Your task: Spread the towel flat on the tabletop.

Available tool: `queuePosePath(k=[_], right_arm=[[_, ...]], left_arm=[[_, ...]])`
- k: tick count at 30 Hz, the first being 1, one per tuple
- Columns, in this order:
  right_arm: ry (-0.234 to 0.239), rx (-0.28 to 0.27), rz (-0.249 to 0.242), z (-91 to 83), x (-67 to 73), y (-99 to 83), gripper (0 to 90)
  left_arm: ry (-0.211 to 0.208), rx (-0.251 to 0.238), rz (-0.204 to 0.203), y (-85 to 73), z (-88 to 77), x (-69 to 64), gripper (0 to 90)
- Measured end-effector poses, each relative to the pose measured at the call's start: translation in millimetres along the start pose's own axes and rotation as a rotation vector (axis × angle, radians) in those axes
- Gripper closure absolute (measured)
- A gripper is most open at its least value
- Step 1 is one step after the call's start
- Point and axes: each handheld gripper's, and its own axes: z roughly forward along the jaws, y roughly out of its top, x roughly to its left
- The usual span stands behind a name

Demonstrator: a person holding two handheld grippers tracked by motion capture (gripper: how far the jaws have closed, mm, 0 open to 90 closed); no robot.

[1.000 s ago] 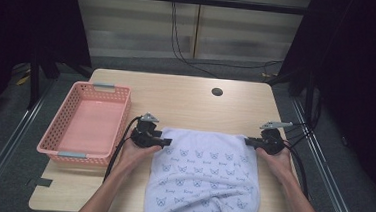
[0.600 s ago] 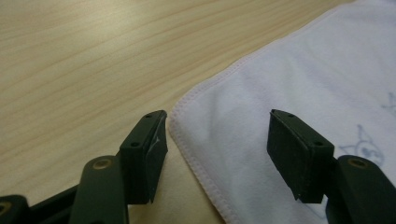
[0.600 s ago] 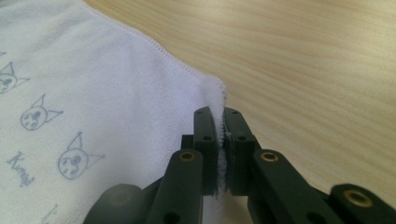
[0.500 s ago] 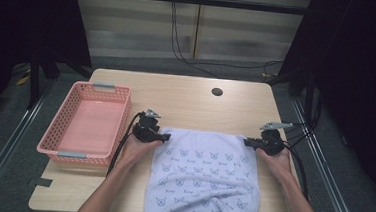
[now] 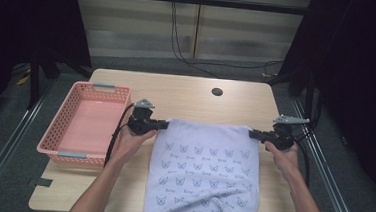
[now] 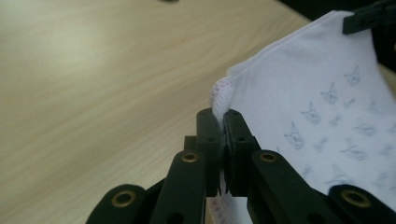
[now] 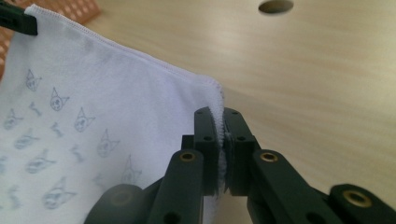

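We hold a white cloth (image 5: pixel 205 172) by its 2 far corners, stretched taut between our grippers over the near half of the wooden table (image 5: pixel 187 93). The cloth is pale, almost lilac-white, printed all over with small grey cat-face outlines and tiny bone shapes in staggered rows, and its edge carries a narrow stitched hem. Its far edge runs straight from the 9 o'clock side to the 3 o'clock side; from there the fabric falls toward 6 o'clock and hangs over the near table edge, with a few soft folds low down.

Our left gripper (image 5: pixel 164 125) has just been closing its jaws, and they now pinch the cloth's left corner, the hem bunched between the pads in the left gripper view (image 6: pixel 223 116). Our right gripper (image 5: pixel 252 133) has its jaws pressed together on the right corner (image 7: pixel 219 122).

A pink basket (image 5: pixel 64 127) sits at 9 o'clock of the cloth, just beside our left hand (image 5: pixel 133 140).
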Motion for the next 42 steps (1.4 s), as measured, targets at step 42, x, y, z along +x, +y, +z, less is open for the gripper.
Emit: queuePosePath(k=[42], right_arm=[[0.056,-0.179,-0.082,-51.8,32.9,76.5,86.7]], left_arm=[[-0.035,-0.158,0.018,29.6,-68.4,-17.5,86.9]])
